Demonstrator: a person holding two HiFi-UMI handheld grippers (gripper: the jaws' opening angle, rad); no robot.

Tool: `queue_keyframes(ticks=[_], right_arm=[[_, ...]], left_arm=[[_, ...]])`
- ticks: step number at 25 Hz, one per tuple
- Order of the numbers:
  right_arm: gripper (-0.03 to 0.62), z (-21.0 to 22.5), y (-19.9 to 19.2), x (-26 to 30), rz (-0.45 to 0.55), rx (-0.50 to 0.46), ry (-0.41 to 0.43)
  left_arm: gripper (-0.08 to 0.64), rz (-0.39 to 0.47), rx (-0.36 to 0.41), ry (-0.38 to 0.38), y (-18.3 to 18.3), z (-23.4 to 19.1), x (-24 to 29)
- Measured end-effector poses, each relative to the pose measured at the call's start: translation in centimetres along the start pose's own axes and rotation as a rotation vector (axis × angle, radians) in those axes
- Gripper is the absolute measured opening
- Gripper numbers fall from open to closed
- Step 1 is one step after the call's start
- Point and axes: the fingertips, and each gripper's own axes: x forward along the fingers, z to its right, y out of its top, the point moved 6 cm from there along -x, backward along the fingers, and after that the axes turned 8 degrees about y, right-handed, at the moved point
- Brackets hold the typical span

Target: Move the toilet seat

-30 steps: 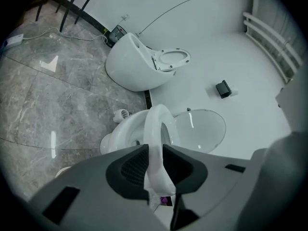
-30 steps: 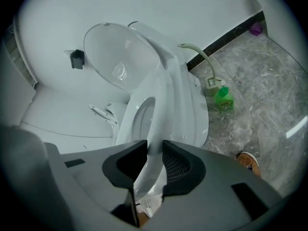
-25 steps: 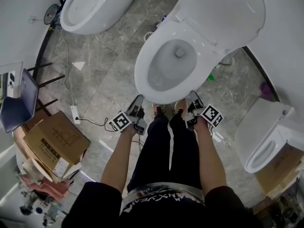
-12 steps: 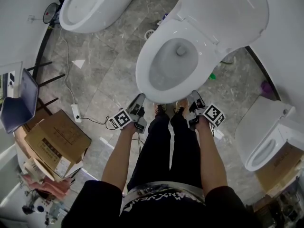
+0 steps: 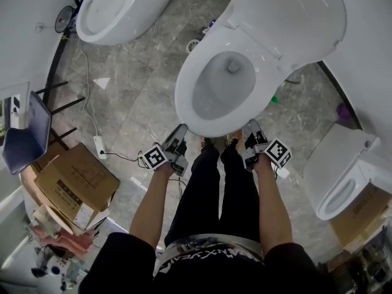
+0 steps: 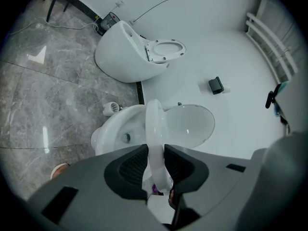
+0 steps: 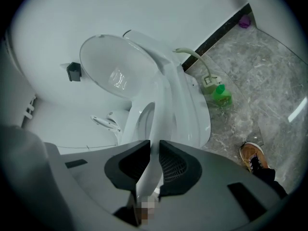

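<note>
The white toilet seat (image 5: 187,106) rings the bowl just ahead of my feet, and its lid (image 5: 288,17) stands open behind it. My left gripper (image 5: 179,132) is shut on the seat's front rim at the left. My right gripper (image 5: 251,128) is shut on the rim at the right. In the left gripper view the seat (image 6: 155,124) runs edge-on between the black pads (image 6: 132,165), with the bowl to one side and the lid (image 6: 190,124) to the other. In the right gripper view the seat (image 7: 156,124) is pinched the same way in front of the lid (image 7: 113,73).
A second toilet (image 5: 119,8) stands at the far left and a third (image 5: 343,176) at the right. Cardboard boxes (image 5: 73,179) and a power strip with its cable (image 5: 98,144) lie on the left floor. A green bottle (image 7: 221,94) sits by the toilet's base.
Both grippers and the seat's front edge have shifted slightly toward my legs. The grips on the rim are unchanged.
</note>
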Motion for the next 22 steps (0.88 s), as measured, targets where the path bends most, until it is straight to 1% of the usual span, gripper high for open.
queue_keyframes(ticks=[2, 4, 5, 7, 9, 10, 12, 13, 18, 20, 22], right_arm=[[0.058, -0.5, 0.2, -0.3, 0.007, 0.01, 0.011], [0.058, -1.2, 0.4, -0.6, 0.009, 0.013, 0.025], [0.058, -1.5, 0.6, -0.7, 0.011, 0.013, 0.034], [0.058, -2.3, 1.0, -1.1, 0.019, 0.01, 0.056], [0.061, -3.3, 1.3, -1.4, 0.023, 0.006, 0.067], [0.061, -3.8, 1.4, -1.6, 0.023, 0.006, 0.071], [0.061, -4.7, 1.8, -2.0, 0.028, 0.007, 0.076], [0.061, -5.1, 2.1, -2.2, 0.035, 0.01, 0.078], [0.06, -7.3, 3.3, -3.2, 0.096, 0.036, 0.096], [0.055, -8.4, 4.0, -3.5, 0.119, 0.036, 0.106], [0.048, -9.4, 4.6, -3.9, 0.147, 0.03, 0.117]], left_arm=[[0.121, -0.011, 0.017, -0.036, 0.3, 0.8, -0.2], [0.124, -0.03, -0.006, -0.059, 0.4, 1.7, -0.4], [0.121, -0.04, -0.002, -0.083, 0.6, 2.6, -0.1], [0.14, -0.055, 0.035, -0.137, 1.0, 4.7, 0.8], [0.129, -0.052, 0.065, -0.177, 1.6, 6.8, 1.5], [0.127, -0.045, 0.06, -0.187, 1.7, 7.7, 1.6], [0.137, -0.034, 0.018, -0.203, 1.6, 9.1, 1.4], [0.138, -0.031, 0.008, -0.209, 1.6, 9.9, 1.3], [0.16, -0.035, 0.048, -0.254, 2.6, 14.3, 1.1], [0.169, -0.036, 0.049, -0.281, 3.0, 16.2, 1.0], [0.175, -0.033, 0.068, -0.309, 3.4, 18.1, 1.0]])
